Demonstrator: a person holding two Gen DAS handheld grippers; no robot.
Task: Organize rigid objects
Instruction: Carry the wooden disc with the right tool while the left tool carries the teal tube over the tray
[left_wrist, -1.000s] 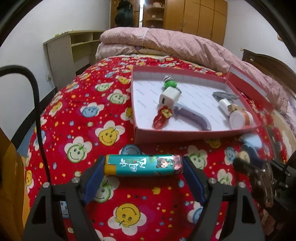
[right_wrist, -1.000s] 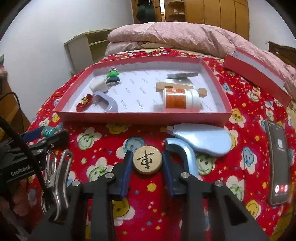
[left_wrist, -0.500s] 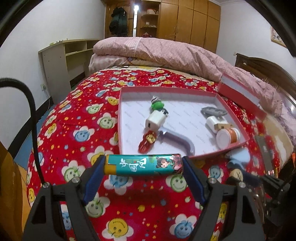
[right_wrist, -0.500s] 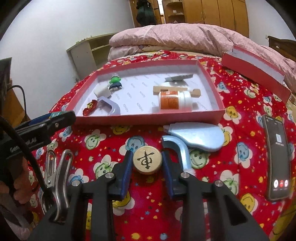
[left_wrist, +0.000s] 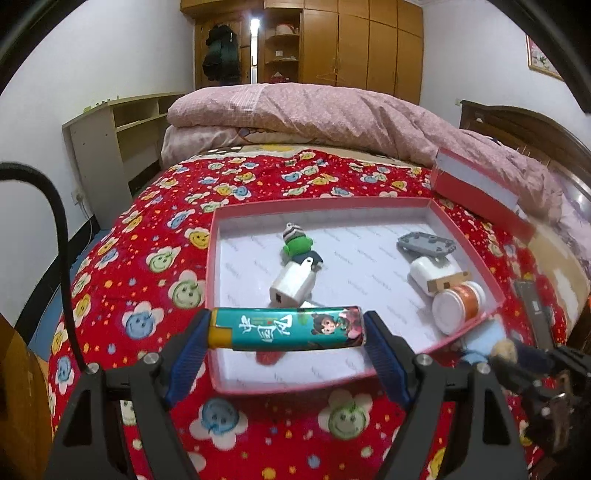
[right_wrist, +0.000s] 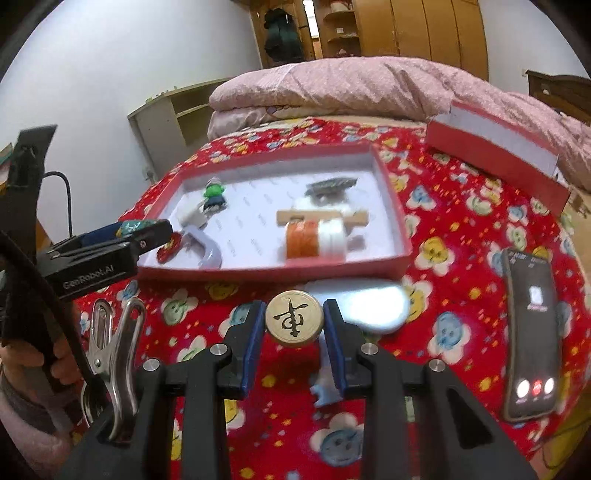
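We carry two items toward the red box (left_wrist: 218, 295) on the bed: left claw (left_wrist: 288, 328) pinching the teal tube (left_wrist: 288, 328) endwise over its near edge, right claw (right_wrist: 294, 325) pinching a wooden disc (right_wrist: 294, 322) short of it; next, lower and release inside.

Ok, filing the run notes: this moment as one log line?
left gripper: shut on teal tube | right gripper: shut on wooden disc | red box: ahead
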